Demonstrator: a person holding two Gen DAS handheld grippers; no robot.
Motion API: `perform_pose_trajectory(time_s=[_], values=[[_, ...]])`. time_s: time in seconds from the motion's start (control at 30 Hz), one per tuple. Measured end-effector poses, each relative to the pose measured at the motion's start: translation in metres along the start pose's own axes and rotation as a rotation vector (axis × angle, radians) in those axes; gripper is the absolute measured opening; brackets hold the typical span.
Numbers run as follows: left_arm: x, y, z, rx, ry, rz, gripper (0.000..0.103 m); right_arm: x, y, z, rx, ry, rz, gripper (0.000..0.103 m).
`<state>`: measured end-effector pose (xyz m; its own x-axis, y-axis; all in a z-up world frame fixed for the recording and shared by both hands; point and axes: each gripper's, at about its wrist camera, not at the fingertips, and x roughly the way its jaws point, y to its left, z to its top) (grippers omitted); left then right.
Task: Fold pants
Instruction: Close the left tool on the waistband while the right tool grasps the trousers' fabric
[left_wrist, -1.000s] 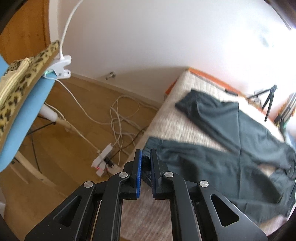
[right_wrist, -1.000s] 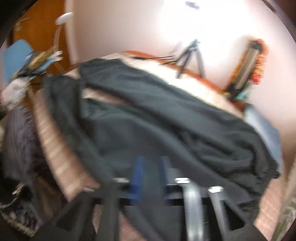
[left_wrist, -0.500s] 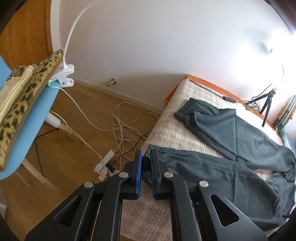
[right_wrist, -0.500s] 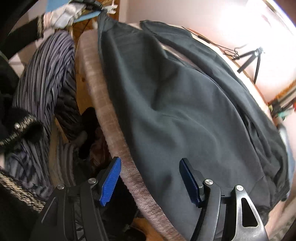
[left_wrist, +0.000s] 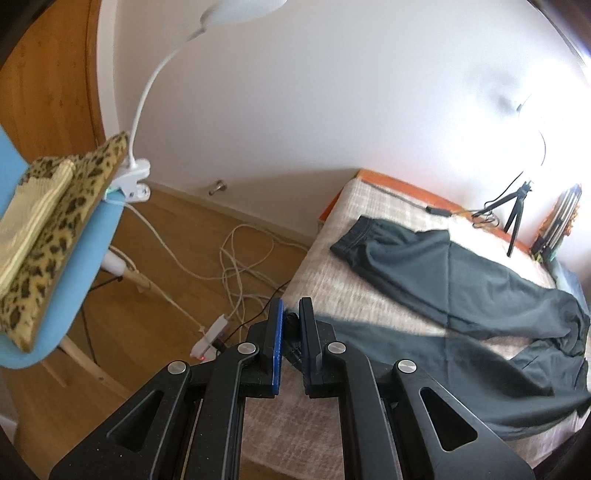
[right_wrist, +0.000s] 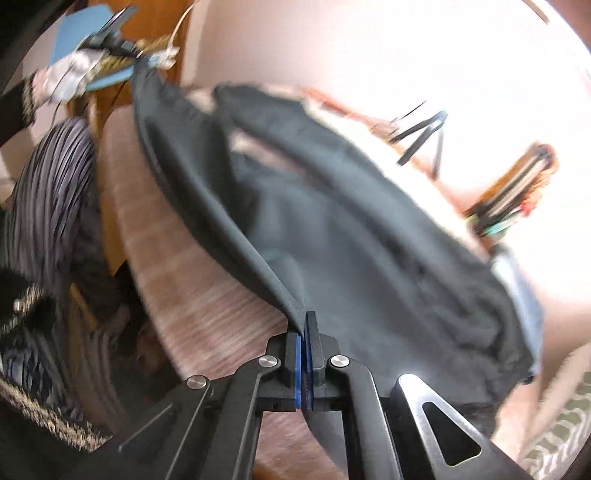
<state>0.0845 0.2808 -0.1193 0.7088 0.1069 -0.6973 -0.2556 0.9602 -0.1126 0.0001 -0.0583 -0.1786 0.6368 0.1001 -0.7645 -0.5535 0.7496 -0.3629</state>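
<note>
**A:** Where are the pants (left_wrist: 461, 280) lying, and what are the grippers doing with them?

**B:** They are lying spread over the bed (left_wrist: 343, 295), ahead and to the right of the left gripper (left_wrist: 291, 325). That gripper's fingers are standing nearly together, pinching the cuff of the nearer leg at the bed's corner. The farther leg is lying flat beyond it, its cuff pointing toward the wall. In the other view the right gripper (right_wrist: 304, 343) is clamping a fold of the nearer leg's outer edge, and the cloth is rising in a taut ridge from its tips toward the left gripper.

**A:** How is the fabric likely handling?

**B:** I am judging it soft, thin and light: it is draping, creasing around the seat, and tenting wherever it is being pulled. It is looking smooth, so a shallow pinch may be slipping. Seams, cuffs and the waistband seem the safest holds, being thicker; one layer mid-panel would just be stretching and sagging.

**A:** Is any writing or brand showing?

**B:** None that I am reading. The pants are showing no label, the right view is blurring with motion, and the power strip (left_wrist: 210, 338) on the floor, left of the left gripper, is too small for any lettering.
</note>
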Motion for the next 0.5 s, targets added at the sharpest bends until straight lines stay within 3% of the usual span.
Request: perform_pose_trajectory(time_s=[0.23, 0.5], values=[[0.012, -0.034, 0.039, 0.072, 0.0, -0.031, 0.007, -0.013, -0.052, 0.045, 0.042, -0.113, -0.176, 0.0], [0.085, -0.072, 0.075, 0.12, 0.079, -0.035, 0.007, 0.052, -0.133, 0.106, 0.077, -0.084, -0.233, 0.0]])
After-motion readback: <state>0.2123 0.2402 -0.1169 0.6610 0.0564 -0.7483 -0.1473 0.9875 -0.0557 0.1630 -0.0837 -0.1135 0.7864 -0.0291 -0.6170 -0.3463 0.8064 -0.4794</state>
